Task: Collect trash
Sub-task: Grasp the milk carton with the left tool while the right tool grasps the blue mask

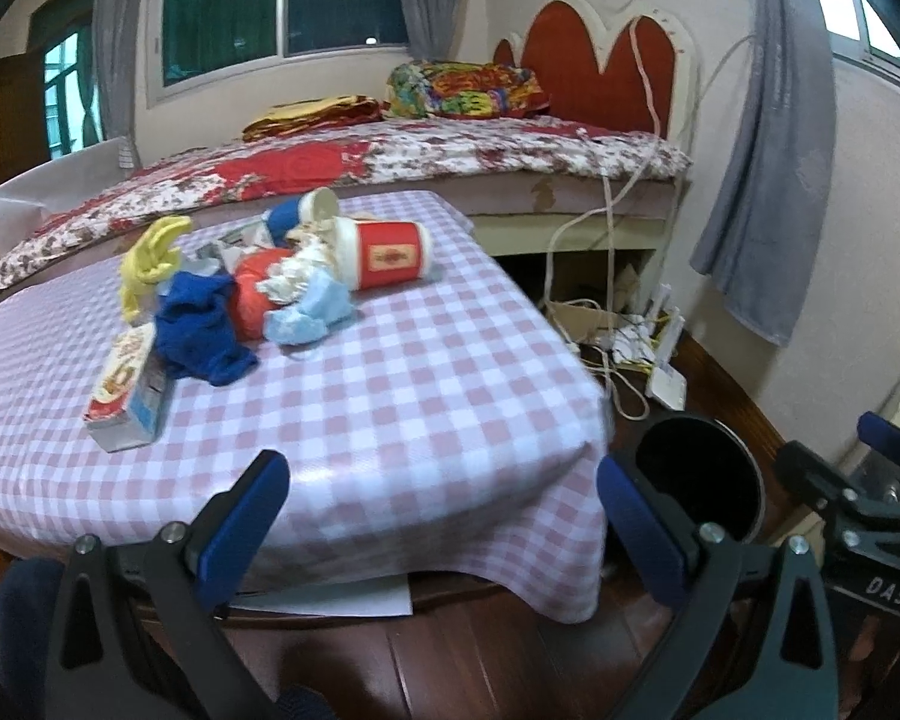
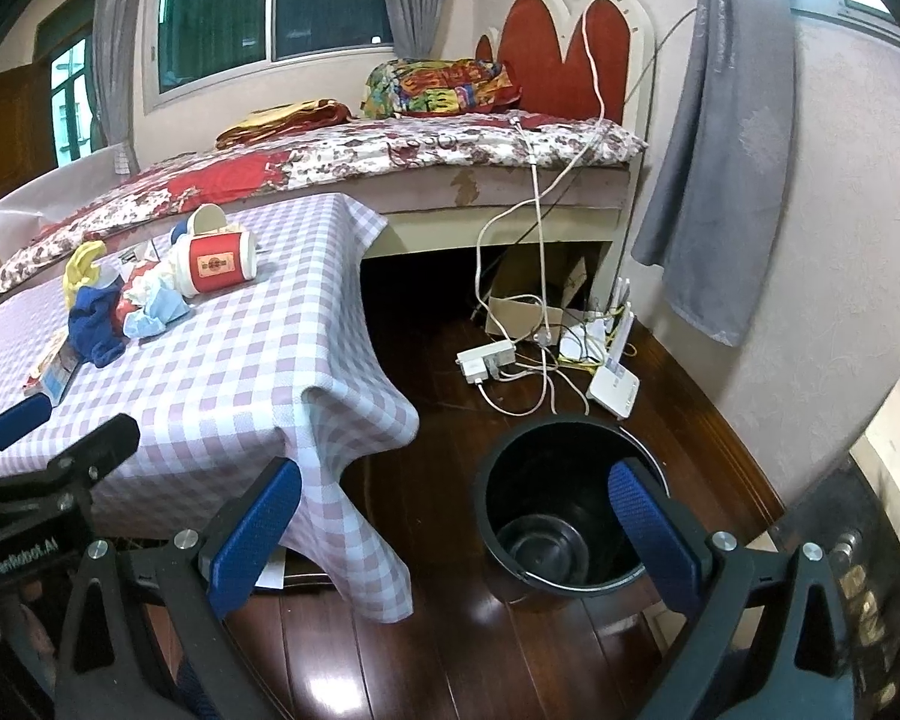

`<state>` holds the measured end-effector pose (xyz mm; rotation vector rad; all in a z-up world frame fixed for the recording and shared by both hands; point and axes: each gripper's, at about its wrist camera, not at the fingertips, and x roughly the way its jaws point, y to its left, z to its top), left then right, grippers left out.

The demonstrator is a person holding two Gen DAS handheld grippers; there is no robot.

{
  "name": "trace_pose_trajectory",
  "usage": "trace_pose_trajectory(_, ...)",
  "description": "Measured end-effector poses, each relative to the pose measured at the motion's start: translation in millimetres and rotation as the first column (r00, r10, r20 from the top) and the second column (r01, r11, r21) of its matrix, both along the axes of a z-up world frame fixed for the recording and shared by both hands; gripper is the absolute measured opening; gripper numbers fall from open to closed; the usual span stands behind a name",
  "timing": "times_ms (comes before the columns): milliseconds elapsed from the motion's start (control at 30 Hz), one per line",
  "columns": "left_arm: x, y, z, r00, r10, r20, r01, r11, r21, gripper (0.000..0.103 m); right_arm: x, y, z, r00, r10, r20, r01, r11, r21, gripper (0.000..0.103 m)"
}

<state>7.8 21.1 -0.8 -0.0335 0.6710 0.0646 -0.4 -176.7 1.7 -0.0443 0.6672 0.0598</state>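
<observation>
A heap of trash lies on the pink checked table (image 1: 390, 396): a red and white paper cup (image 1: 381, 255) on its side, a crumpled light blue tissue (image 1: 309, 315), a dark blue cloth (image 1: 201, 324), a yellow glove (image 1: 150, 264), an orange ball (image 1: 249, 294) and a small carton (image 1: 127, 390). My left gripper (image 1: 444, 516) hangs open before the table's near edge, empty. My right gripper (image 2: 453, 531) is open and empty over the floor, beside the black bin (image 2: 570, 516). The cup (image 2: 216, 264) and the heap show far left in the right wrist view.
A bed (image 1: 390, 156) with a floral cover stands behind the table. Cables, a power strip (image 2: 486, 360) and a white router (image 2: 615, 387) lie on the dark wood floor past the bin. A grey curtain (image 2: 714, 150) hangs at the right wall.
</observation>
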Motion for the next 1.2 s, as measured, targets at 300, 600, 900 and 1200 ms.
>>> trace_pose_trajectory(300, 9, 63, -1, 0.987, 0.162, 0.004, -0.162, 0.986, 0.044, 0.103, 25, 40, -5, 0.992, 0.127, -0.013, -0.127, 0.992, 0.008, 0.103)
trace_pose_trajectory(600, 13, 132, -1, 0.956, 0.291, 0.031, -0.292, 0.955, 0.042, 0.103, 64, 98, 1, 0.968, 0.248, 0.022, -0.249, 0.968, 0.022, 0.103)
trace_pose_trajectory(900, 33, 179, -14, 0.921, 0.389, 0.017, -0.389, 0.921, 0.018, 0.103, 108, 148, -1, 0.95, 0.311, 0.026, -0.312, 0.949, 0.049, 0.103)
trace_pose_trajectory(1200, 53, 199, -27, 0.904, 0.427, -0.021, -0.427, 0.904, 0.002, 0.103, 152, 181, -8, 0.941, 0.339, 0.004, -0.338, 0.938, 0.075, 0.103)
